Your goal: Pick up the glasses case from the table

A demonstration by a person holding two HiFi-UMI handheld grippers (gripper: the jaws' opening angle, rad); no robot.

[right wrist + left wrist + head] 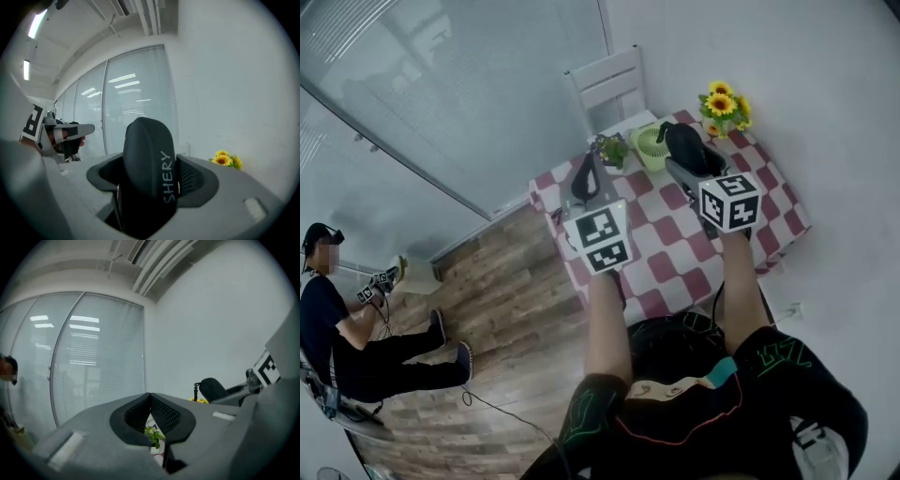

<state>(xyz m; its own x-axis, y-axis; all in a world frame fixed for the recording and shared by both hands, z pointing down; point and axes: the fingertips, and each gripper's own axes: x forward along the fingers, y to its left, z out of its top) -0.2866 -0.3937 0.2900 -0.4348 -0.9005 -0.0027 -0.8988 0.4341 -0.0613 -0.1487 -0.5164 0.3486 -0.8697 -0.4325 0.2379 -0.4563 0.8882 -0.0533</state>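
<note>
The black glasses case (684,142) is off the table, standing on end between the jaws of my right gripper (683,157). In the right gripper view the case (150,161), lettered in white, fills the gap and both pads press its sides. My left gripper (586,180) is held up beside it over the table's left part. Its tips meet with nothing between them (150,397). Both grippers hang above the red and white checked table (675,253). From the left gripper view the case (214,389) shows off to the right.
At the table's far side stand a white chair (609,84), a pot of sunflowers (724,105), a small green plant (612,150) and a pale green round object (652,145). A person (337,328) sits on the wooden floor side at the left.
</note>
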